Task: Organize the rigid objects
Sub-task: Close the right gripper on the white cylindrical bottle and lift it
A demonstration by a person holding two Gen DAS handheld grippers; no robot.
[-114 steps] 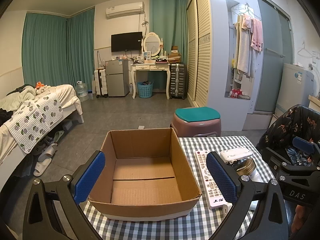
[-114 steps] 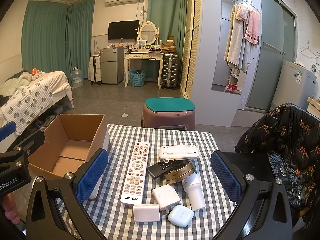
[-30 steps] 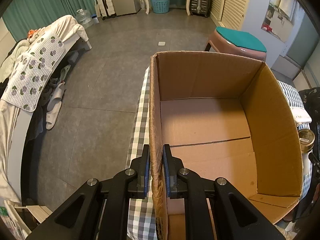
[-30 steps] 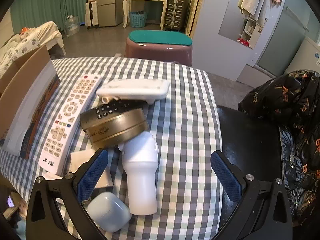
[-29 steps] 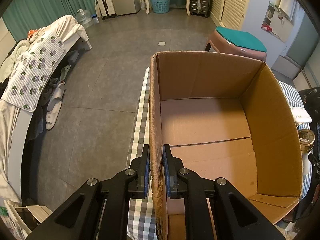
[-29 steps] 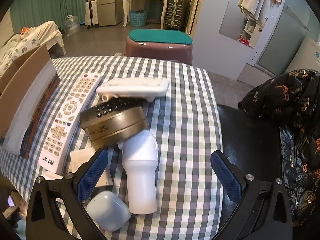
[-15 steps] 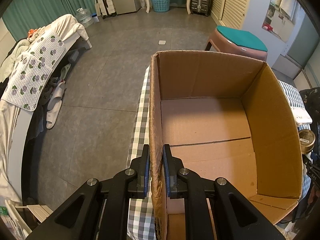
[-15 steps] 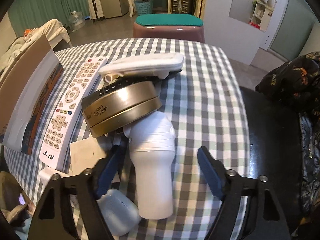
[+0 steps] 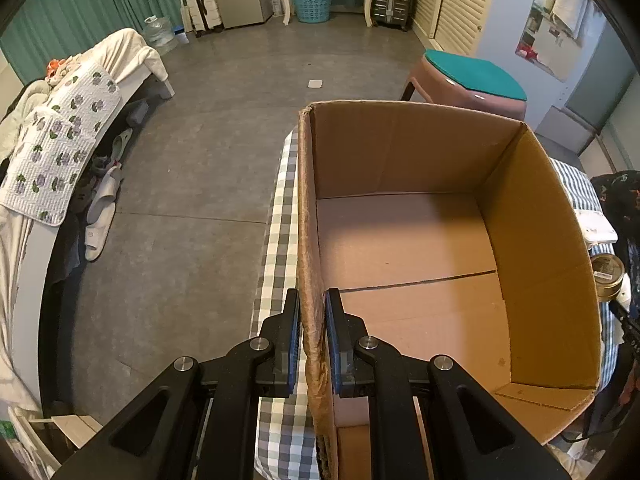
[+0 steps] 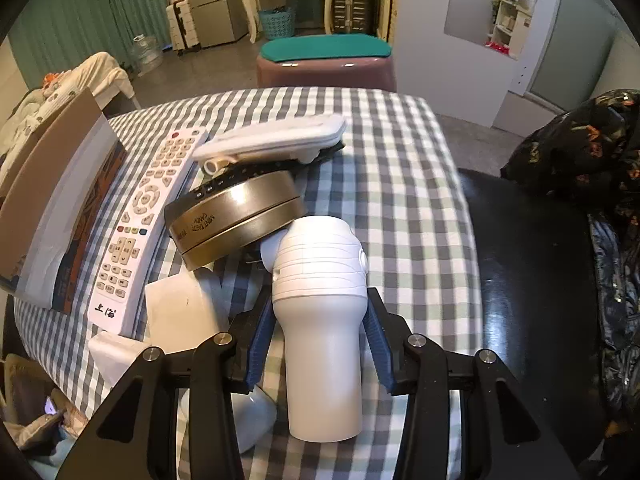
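My left gripper (image 9: 312, 312) is shut on the left wall of an empty open cardboard box (image 9: 420, 248) on the checked table. My right gripper (image 10: 318, 320) has its blue pads on both sides of a white cylindrical device (image 10: 320, 312) lying on the tablecloth, closed around its body. Against the device's far end leans a round gold tin (image 10: 236, 216), on top of a black remote (image 10: 248, 176). A white flat case (image 10: 272, 140) lies over them. A long white remote (image 10: 148, 220) lies to the left.
White small boxes (image 10: 180, 312) and a pale rounded case (image 10: 252, 416) lie left of my right gripper. The box's outer wall (image 10: 52, 208) stands at the table's left. A black patterned chair (image 10: 560, 240) is at the right. A stool (image 10: 324, 60) stands beyond the table.
My right gripper has moved down and forward and closed from wide open onto the white cylindrical device. My left gripper stays shut on the box wall, unmoved.
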